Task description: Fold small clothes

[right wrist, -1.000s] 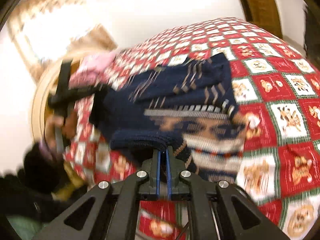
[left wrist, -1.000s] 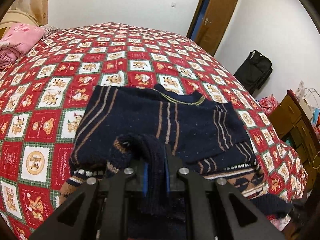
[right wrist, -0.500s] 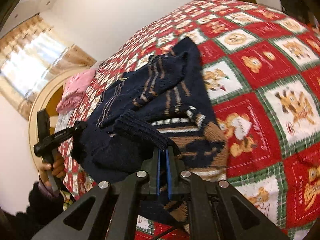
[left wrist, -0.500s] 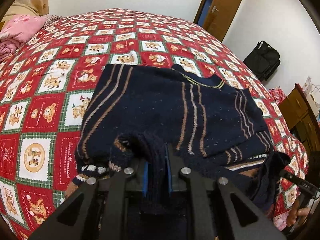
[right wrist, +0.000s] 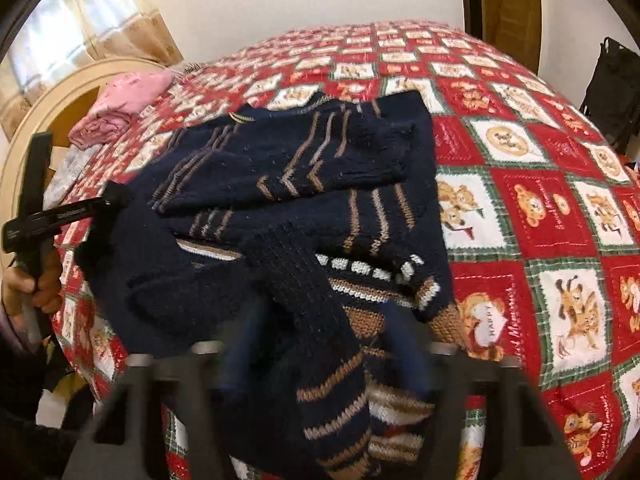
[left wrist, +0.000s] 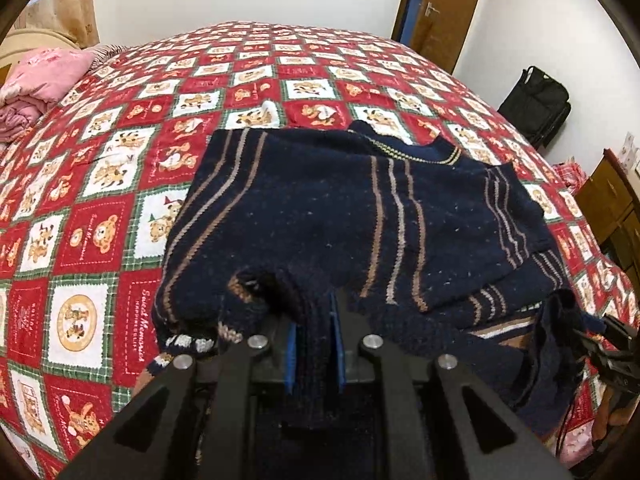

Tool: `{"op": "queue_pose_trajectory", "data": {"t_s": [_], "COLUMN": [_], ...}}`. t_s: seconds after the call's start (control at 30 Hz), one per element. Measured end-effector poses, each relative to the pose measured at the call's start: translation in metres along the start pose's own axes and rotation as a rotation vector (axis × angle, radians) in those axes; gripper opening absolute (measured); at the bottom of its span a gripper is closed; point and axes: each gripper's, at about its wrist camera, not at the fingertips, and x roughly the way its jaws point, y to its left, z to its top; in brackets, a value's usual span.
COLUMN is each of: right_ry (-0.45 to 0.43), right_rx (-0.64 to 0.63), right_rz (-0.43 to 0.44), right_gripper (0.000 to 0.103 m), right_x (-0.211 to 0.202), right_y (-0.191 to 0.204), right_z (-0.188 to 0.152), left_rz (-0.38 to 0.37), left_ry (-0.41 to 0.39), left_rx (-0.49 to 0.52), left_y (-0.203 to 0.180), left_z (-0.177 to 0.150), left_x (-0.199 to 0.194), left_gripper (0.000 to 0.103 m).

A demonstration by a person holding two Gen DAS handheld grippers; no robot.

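A small navy knitted sweater (left wrist: 340,216) with tan stripes lies on the red patchwork bedspread (left wrist: 100,184), its sleeves folded in. My left gripper (left wrist: 312,344) is shut on the sweater's ribbed hem, near the left corner. In the right wrist view the sweater (right wrist: 280,168) lies ahead, and my right gripper (right wrist: 320,344) stands open, its blurred jaws spread either side of the hem fabric that drapes between them. The left gripper (right wrist: 104,204) shows at the left of that view, still pinching the cloth. The right gripper (left wrist: 600,344) shows at the right edge of the left view.
Folded pink clothes (left wrist: 36,84) lie at the bed's far left by a rounded headboard (right wrist: 44,116). A brown door (left wrist: 444,8), a black bag (left wrist: 536,104) and a wooden cabinet (left wrist: 612,208) stand to the right of the bed.
My right gripper has opened and let go of the sweater's hem; it was shut on it before. The left gripper still holds its hem corner and has moved forward over the sweater.
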Motion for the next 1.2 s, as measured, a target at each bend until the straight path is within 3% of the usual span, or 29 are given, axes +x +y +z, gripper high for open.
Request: {"op": "queue_pose_trajectory", "data": {"t_s": [0.07, 0.23, 0.5, 0.73, 0.87, 1.0, 1.1, 1.2], "right_ry": [0.030, -0.064, -0.254, -0.345, -0.365, -0.382, -0.369, -0.277], "right_rx": [0.029, 0.050, 0.064, 0.007, -0.021, 0.069, 0.194, 0.267], "right_rz": [0.009, 0.020, 0.108, 0.108, 0.104, 0.143, 0.186, 0.167], "right_gripper": [0.012, 0.012, 0.009, 0.008, 0.008, 0.008, 0.008, 0.008], "right_x": [0.005, -0.025, -0.106, -0.130, -0.129, -0.117, -0.076, -0.012], "right_y": [-0.002, 0.003, 0.018, 0.031, 0.031, 0.001, -0.039, -0.065], "right_z": [0.002, 0.001, 0.012, 0.042, 0.074, 0.109, 0.135, 0.146], "left_rz": [0.025, 0.043, -0.023, -0.045, -0.043, -0.068, -0.088, -0.003], "left_ry": [0.000, -0.068, -0.203, -0.297, -0.283, -0.259, -0.173, -0.094], "left_rx": [0.014, 0.048, 0.002, -0.057, -0.099, -0.181, -0.279, -0.320], "left_y": [-0.002, -0.007, 0.003, 0.015, 0.024, 0.045, 0.068, 0.080], "left_z": [0.000, -0.007, -0.014, 0.008, 0.031, 0.062, 0.090, 0.106], "left_x": [-0.001, -0.017, -0.079, -0.114, -0.107, -0.086, -0.041, 0.005], "left_gripper": [0.019, 0.019, 0.018, 0.017, 0.017, 0.017, 0.020, 0.020]}}
